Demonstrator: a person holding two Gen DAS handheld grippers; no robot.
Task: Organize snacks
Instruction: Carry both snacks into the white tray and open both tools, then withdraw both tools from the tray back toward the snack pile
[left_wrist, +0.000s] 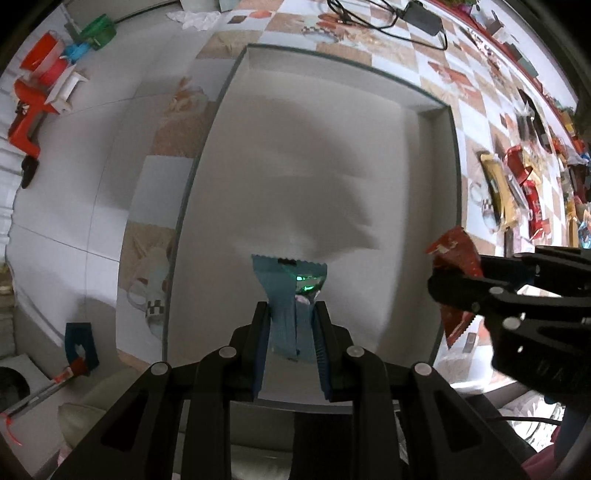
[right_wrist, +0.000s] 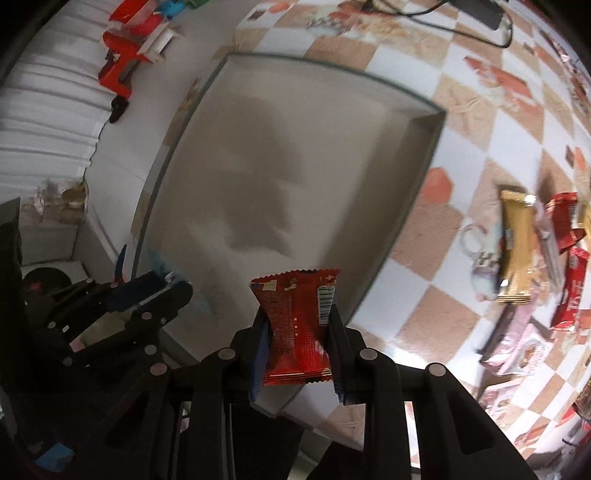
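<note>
Teal wrapper (left_wrist: 286, 295), left wrist view: a small snack packet is pinched between the closed pads of the left tongs (left_wrist: 290, 321), which point down over the empty white tray (left_wrist: 432, 110). The tray sits on a checkered tabletop (left_wrist: 436, 62). At the tray's right rim the right tongs (left_wrist: 458, 280) grip a red packet (left_wrist: 456, 254). More wrapped snacks (left_wrist: 517, 184) lie in a loose pile toward the tabletop's right edge.

Right wrist view: the right tongs (right_wrist: 297, 332) are closed on the red packet (right_wrist: 295, 325), barcode side visible, above the tray's (right_wrist: 428, 122) near right rim. The left tongs (right_wrist: 162, 291) hang over the tray's left rim, clamped on the teal wrapper (right_wrist: 162, 267). A gold bar (right_wrist: 515, 243) and red wrappers (right_wrist: 569, 258) lie right of the tray.
</note>
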